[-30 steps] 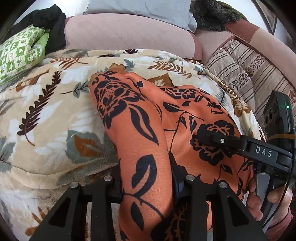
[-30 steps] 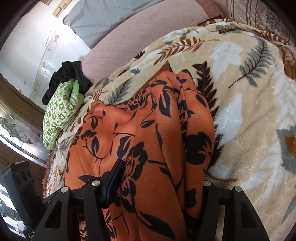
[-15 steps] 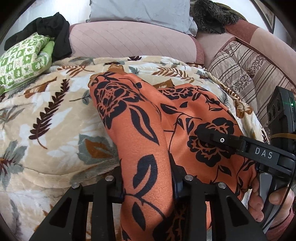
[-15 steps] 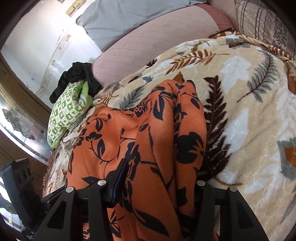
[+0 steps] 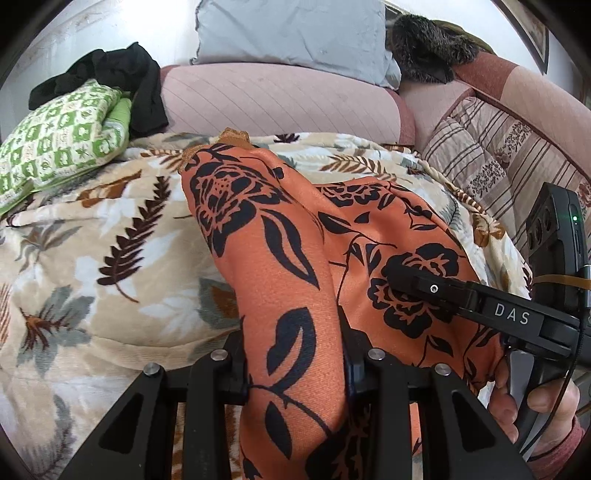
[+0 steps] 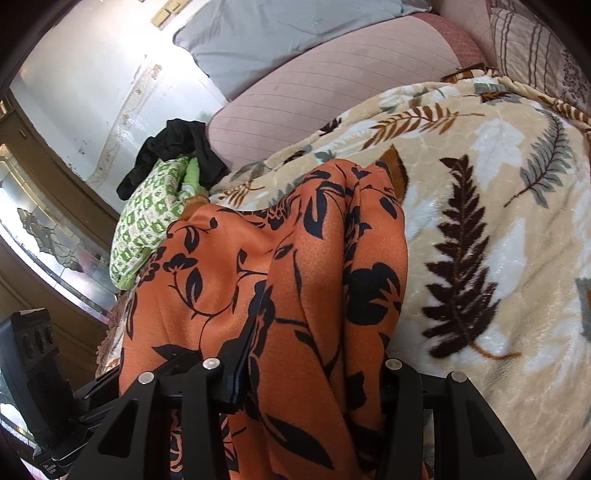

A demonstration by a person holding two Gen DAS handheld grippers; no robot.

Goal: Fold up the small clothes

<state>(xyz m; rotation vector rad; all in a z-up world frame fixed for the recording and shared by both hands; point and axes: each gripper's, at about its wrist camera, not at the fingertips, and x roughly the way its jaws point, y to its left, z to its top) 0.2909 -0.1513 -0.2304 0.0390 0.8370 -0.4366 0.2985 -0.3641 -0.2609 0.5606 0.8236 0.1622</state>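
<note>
Left wrist view: a leaf-print blanket (image 5: 110,258) is spread over the sofa (image 5: 277,99), and the orange floral garment (image 5: 280,266) is draped on it, near edge lifted. Both held corners should be kept level and taut as the fold is carried far. The left gripper (image 5: 295,365) and right gripper (image 6: 314,376) are each clamped on bunched cloth, angled forward.

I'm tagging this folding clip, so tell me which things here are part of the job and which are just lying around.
Part of the job:
orange floral garment
left gripper, shut on it
right gripper, shut on it

Just lying about:
leaf-print blanket, under the garment
green patterned cloth
black garment
grey pillow
striped cushion
</note>
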